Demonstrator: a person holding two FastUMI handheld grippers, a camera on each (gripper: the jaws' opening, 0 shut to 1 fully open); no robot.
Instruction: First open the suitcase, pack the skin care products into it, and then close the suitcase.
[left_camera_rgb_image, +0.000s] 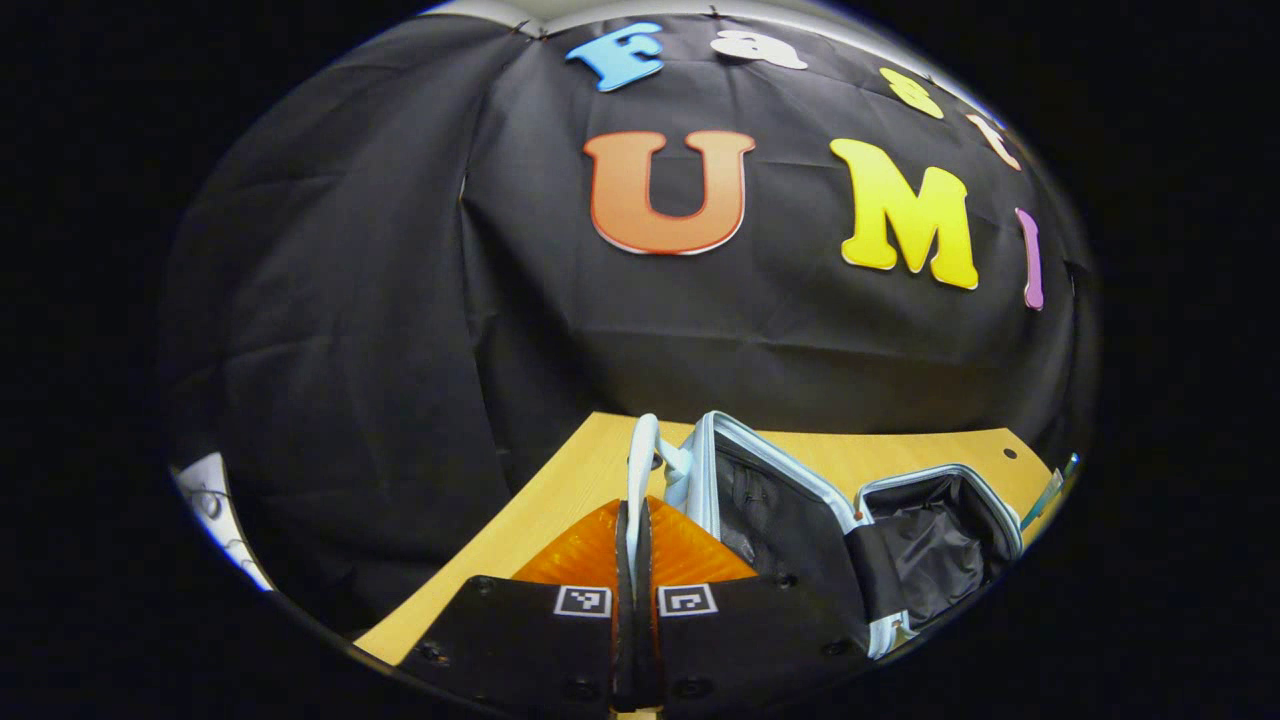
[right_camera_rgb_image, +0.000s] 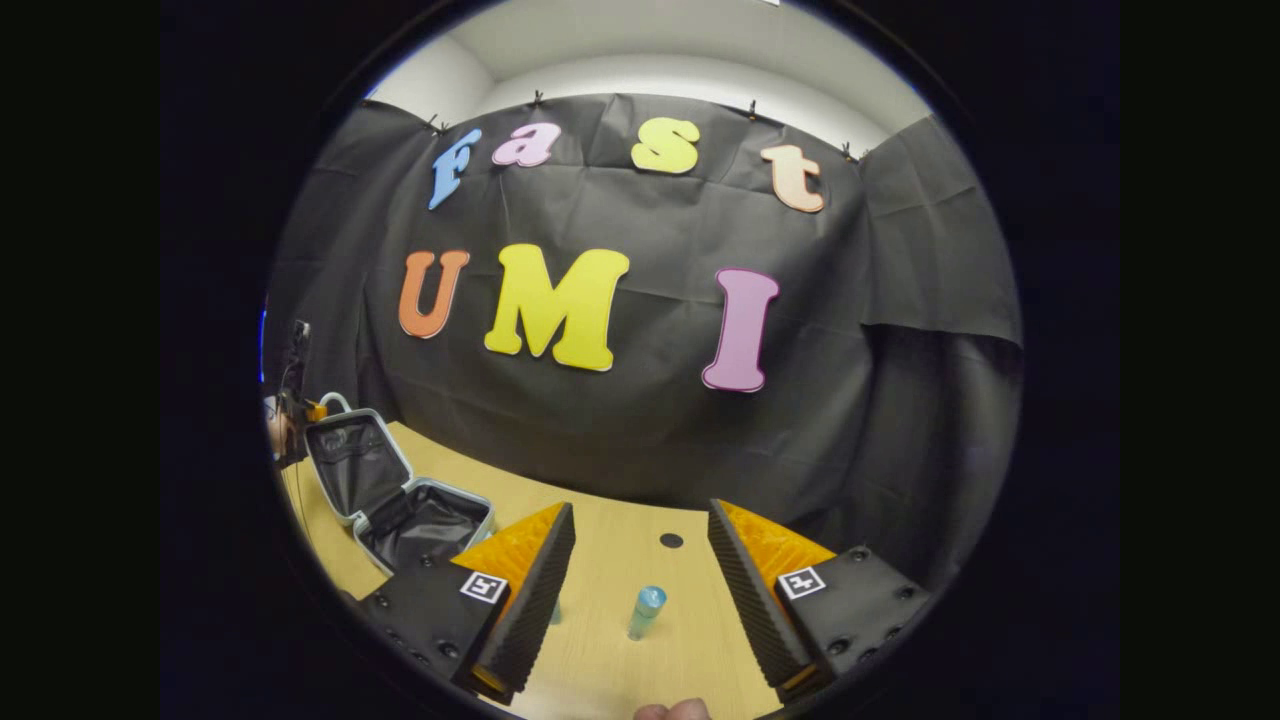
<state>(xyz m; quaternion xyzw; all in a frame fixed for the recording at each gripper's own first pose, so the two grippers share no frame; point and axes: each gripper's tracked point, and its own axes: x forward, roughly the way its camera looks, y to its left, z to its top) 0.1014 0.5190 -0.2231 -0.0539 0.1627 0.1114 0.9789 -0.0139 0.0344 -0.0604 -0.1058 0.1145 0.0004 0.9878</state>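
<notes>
The small pale-blue suitcase (left_camera_rgb_image: 800, 500) lies open on the wooden table (left_camera_rgb_image: 560, 500), black lining showing. Its lid (left_camera_rgb_image: 745, 480) stands nearly upright and its base (left_camera_rgb_image: 940, 545) lies flat to the right. My left gripper (left_camera_rgb_image: 635, 512) is shut on the lid's white handle (left_camera_rgb_image: 645, 450). In the right gripper view the open suitcase (right_camera_rgb_image: 400, 500) sits at the far left, the left gripper (right_camera_rgb_image: 295, 405) at its handle. My right gripper (right_camera_rgb_image: 640, 510) is open and holds nothing. A small clear bottle with a blue cap (right_camera_rgb_image: 646, 610) stands on the table ahead between its fingers.
A second small item (right_camera_rgb_image: 554, 612) peeks out from behind the right gripper's left finger. A dark round hole (right_camera_rgb_image: 671, 540) marks the tabletop. A fingertip (right_camera_rgb_image: 672, 710) shows at the bottom edge. A bluish item (left_camera_rgb_image: 1045, 495) lies past the suitcase base at the table's right edge.
</notes>
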